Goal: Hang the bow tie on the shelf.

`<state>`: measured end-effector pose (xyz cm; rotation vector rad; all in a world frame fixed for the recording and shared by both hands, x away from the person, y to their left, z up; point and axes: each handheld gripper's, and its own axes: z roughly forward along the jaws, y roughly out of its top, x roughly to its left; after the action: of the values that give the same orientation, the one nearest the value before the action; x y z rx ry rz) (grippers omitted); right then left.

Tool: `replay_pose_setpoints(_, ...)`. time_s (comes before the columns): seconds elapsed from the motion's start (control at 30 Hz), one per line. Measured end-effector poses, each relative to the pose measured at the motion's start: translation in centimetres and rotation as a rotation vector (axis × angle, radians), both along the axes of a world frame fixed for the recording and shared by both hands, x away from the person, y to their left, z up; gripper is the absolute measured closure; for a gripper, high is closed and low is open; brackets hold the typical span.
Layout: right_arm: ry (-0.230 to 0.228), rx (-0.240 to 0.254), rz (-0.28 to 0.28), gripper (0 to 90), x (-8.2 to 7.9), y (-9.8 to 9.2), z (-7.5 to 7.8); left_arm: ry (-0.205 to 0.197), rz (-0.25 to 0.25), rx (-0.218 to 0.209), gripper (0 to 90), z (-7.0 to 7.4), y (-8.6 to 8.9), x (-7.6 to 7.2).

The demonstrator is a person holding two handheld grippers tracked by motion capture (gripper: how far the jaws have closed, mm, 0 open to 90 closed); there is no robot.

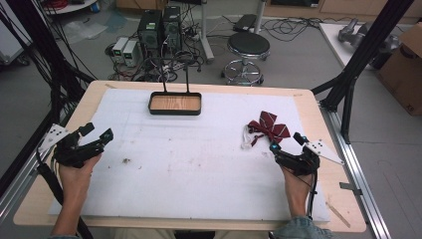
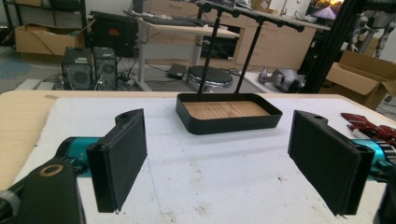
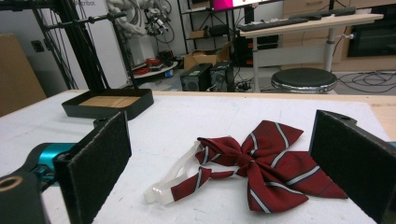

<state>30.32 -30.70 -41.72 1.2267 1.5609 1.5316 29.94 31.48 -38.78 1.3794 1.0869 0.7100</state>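
The dark red fabric bow tie with thin white stripes (image 3: 261,165) lies flat on the white foam sheet (image 1: 199,164) that covers the wooden table, on the right side, just in front of the right gripper (image 1: 287,143). From the right gripper view it sits between the two black jaws but a little further out, not touching them. These jaws stand wide apart and hold nothing.

I judge this bow tie to be very light and soft. It has no stiffness, so it will hang and fold when it is lifted, and its wings will not keep their shape. It is not fragile and not slippery; the padded jaws should hold the cloth well. The best place to take hold is, I think, the tight knot in the middle, where the fabric is thick and gathered. A grip on one wing would probably take only a thin layer, and the rest would swing.

The black metal tray with a wooden bottom (image 1: 175,103) stands at the far side of the sheet, well apart from the bow tie.

The left gripper (image 1: 94,135) hovers near the left edge of the table, its jaws also wide apart and empty.

The white elastic neck band (image 3: 170,179) trails from the knot to the left and may drag behind or catch.
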Motion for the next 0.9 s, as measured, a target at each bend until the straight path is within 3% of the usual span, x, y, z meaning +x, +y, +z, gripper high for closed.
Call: replay_pose_setpoints(0.9,0.01,-0.012,0.009,5.7,0.11,0.01,0.16,-0.002,-0.017,-0.017,18.8,0.08,-0.38,-0.05)
